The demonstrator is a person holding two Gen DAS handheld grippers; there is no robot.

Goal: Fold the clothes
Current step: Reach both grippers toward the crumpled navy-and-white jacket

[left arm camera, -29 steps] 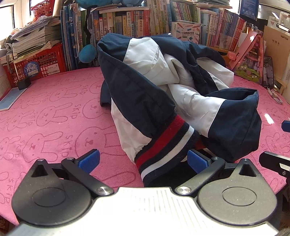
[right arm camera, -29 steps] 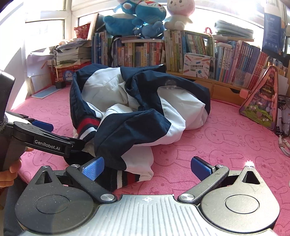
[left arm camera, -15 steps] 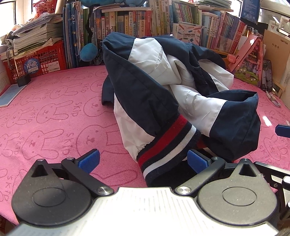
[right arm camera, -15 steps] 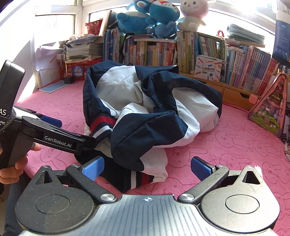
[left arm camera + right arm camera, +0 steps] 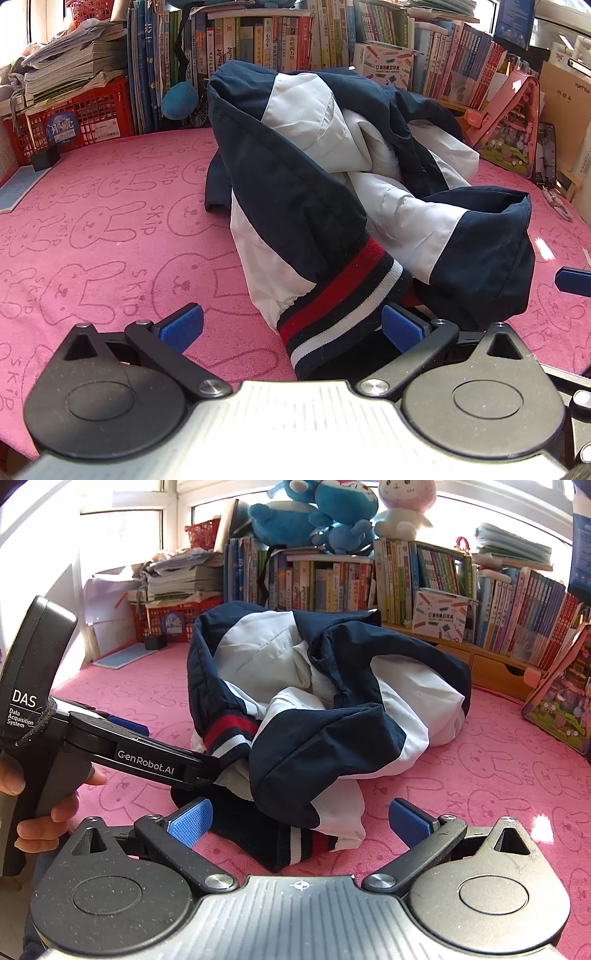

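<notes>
We find a navy-and-white jacket (image 5: 332, 192) lying crumpled in a heap at the centre of both views, on a pink cloth (image 5: 103, 236) printed with rabbit outlines. In the left wrist view, the left gripper (image 5: 291, 325) sits low in the frame with its blue pads spread wide; a striped red, white and navy cuff (image 5: 340, 299) lies between them, nearer the right-hand pad, ungrasped. In the right wrist view, the right gripper (image 5: 301, 818) is likewise released, its pads well apart, with a second striped band (image 5: 303, 843) on the cloth between them. At the left of that frame a hand (image 5: 55, 805) holds the left tool's grip. Bookshelves (image 5: 369, 579) fill the upper part of the frame, with plush toys (image 5: 317, 513) on top.
</notes>
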